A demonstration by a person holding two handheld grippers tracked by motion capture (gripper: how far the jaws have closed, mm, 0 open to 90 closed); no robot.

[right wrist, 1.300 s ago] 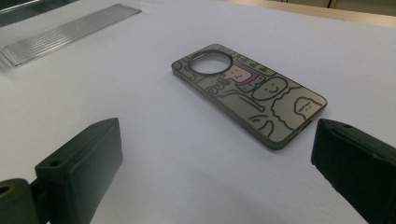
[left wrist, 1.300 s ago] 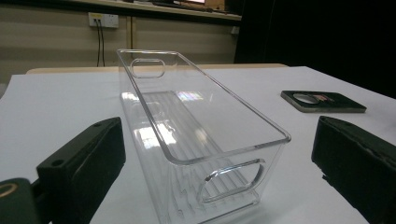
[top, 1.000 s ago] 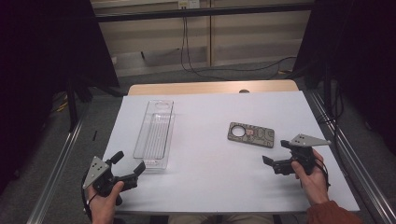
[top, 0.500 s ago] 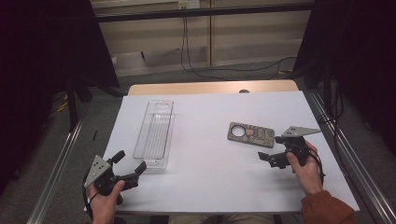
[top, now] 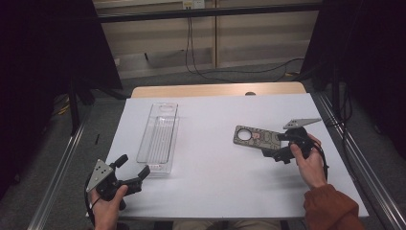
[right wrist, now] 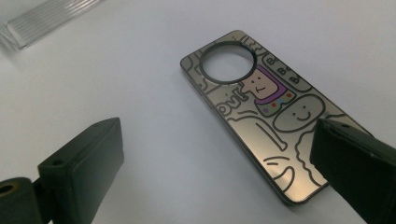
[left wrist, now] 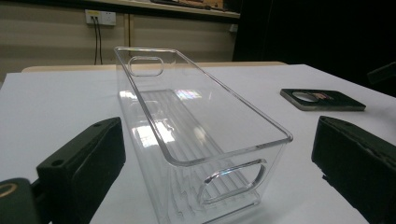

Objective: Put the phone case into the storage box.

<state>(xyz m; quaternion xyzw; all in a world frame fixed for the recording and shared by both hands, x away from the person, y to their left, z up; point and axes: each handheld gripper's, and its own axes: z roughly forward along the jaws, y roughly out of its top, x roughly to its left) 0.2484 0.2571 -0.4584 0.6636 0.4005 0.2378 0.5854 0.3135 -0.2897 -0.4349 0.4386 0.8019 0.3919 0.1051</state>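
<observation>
A long clear plastic bin (top: 158,136) lies left of centre on the white table (top: 215,182). A flat dark phone case (top: 256,137) with cartoon drawings and a round hole lies to the right. My left gripper (top: 133,165) is open at the bin's near end; in the left gripper view the bin (left wrist: 187,121) stands just ahead of the left gripper (left wrist: 219,144), untouched. My right gripper (top: 274,145) is open at the case's near right end. In the right gripper view the case (right wrist: 261,116) lies partly between the spread jaws of the right gripper (right wrist: 215,154).
The table ends in metal rails (top: 62,177) on both sides, with a wooden strip (top: 215,90) at the back. Cables (top: 201,57) hang behind it. A corner of the bin (right wrist: 42,18) shows at the top left of the right gripper view.
My right gripper has moved left and forward across the table, up to the phone case. The left gripper has barely shifted. Bin and case have stayed in place.
</observation>
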